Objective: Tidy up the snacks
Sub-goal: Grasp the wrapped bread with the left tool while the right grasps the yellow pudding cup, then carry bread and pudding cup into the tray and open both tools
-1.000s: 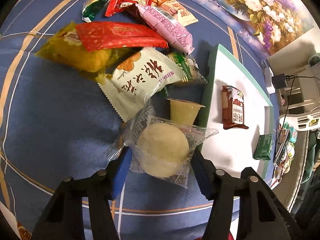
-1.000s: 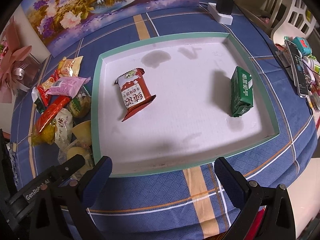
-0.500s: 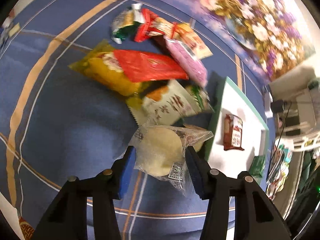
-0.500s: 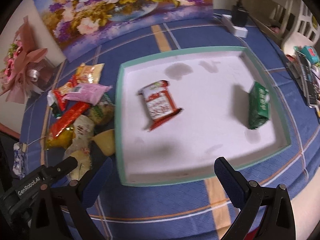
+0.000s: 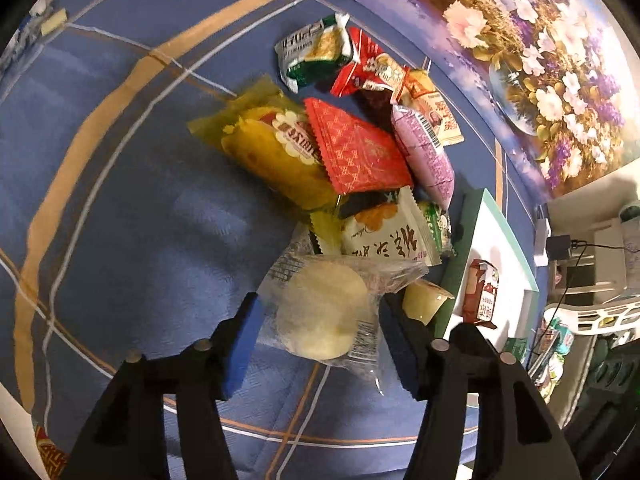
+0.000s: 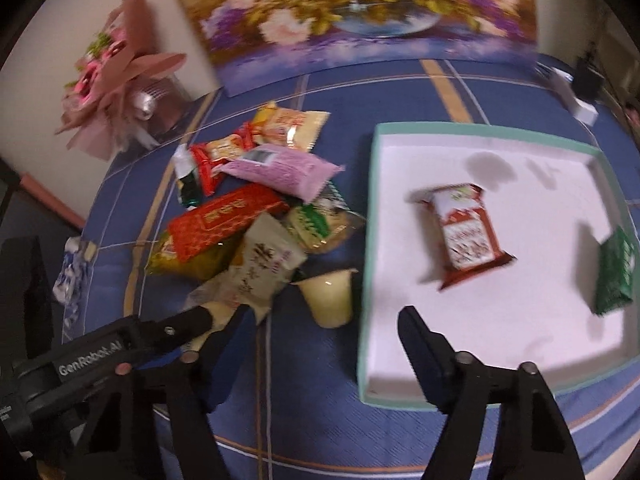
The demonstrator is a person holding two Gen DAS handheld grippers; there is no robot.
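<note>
Centrally, the left gripper (image 5: 320,320) clamps the clear-wrapped round pastry (image 5: 324,316) between its pads, wrapper ends pointing far-left and near-right. Right gripper (image 6: 320,344) hangs wide, holding nothing.

A blue plaid cloth (image 6: 320,420) covers the tabletop. A flower painting (image 6: 352,12) leans on the pale wall (image 6: 52,40), beside a pink bouquet (image 6: 116,72). A white chair (image 5: 600,316) stands nearby.
</note>
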